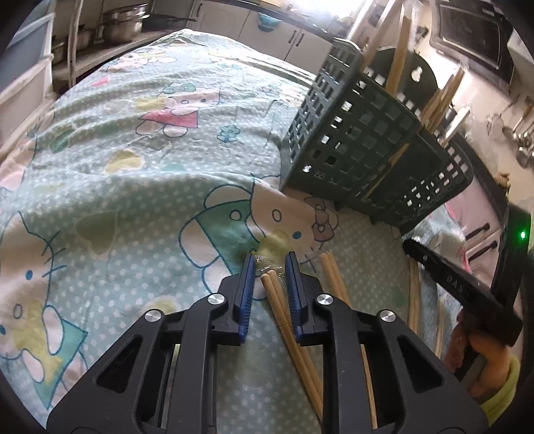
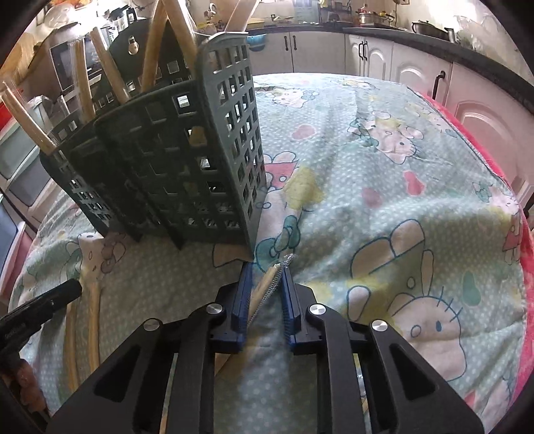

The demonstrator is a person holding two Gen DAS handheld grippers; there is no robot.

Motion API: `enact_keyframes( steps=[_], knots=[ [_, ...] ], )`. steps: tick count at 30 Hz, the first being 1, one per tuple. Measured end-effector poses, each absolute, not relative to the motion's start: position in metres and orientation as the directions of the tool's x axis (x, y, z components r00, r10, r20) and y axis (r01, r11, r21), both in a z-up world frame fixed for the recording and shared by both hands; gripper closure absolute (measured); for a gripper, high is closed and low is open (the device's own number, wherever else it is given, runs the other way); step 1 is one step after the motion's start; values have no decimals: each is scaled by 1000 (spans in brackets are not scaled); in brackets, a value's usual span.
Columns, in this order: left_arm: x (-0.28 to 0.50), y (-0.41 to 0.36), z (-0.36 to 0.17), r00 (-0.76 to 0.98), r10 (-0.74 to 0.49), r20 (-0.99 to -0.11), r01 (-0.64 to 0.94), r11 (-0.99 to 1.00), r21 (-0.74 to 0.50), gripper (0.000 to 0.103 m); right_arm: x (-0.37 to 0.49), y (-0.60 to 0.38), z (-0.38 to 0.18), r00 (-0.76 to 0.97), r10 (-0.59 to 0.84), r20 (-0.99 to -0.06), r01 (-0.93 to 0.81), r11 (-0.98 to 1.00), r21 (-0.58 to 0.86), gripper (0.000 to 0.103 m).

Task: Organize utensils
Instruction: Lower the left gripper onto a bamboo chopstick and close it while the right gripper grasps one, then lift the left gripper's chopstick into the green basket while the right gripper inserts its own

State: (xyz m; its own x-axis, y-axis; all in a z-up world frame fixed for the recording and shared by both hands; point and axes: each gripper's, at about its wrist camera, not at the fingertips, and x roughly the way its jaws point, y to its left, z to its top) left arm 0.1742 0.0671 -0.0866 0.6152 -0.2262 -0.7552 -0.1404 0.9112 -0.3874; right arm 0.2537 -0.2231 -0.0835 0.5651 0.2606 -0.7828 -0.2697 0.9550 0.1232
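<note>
A dark green slotted utensil holder (image 1: 367, 133) stands on the Hello Kitty cloth, with wooden chopsticks (image 1: 400, 50) upright in it; it also shows in the right wrist view (image 2: 187, 160). My left gripper (image 1: 270, 263) is open, its blue pads on either side of a wrapped pair of wooden chopsticks (image 1: 283, 313) lying on the cloth. More chopsticks (image 1: 333, 273) lie just to the right. My right gripper (image 2: 267, 273) is open around the crimped end of another wrapped chopstick pair (image 2: 267, 287). Loose chopsticks (image 2: 93, 317) lie at the left.
The patterned cloth (image 1: 133, 150) covers the table, with a pink edge (image 2: 500, 167) at the right. Kitchen cabinets (image 2: 383, 50) and pots (image 1: 123, 20) stand behind. The other gripper's black body (image 1: 460, 283) shows at the right, and at the left in the right wrist view (image 2: 33, 313).
</note>
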Motion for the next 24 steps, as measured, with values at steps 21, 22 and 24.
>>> enact_keyframes(
  steps=[21,22,24],
  knots=[
    [148,82,-59,690,-252,-679,-119,885,-450,99,200,-236,-12,680,371,-632,-325,926,194,95],
    [146,82,-56,695,-251,-673,-116,886,-449,99,197,-237,-8,686,378,-622,-327,923,201,95],
    [143,83,-49,707,-248,-662,-110,887,-449,99,192,-238,-3,694,394,-603,-335,917,215,96]
  ],
)
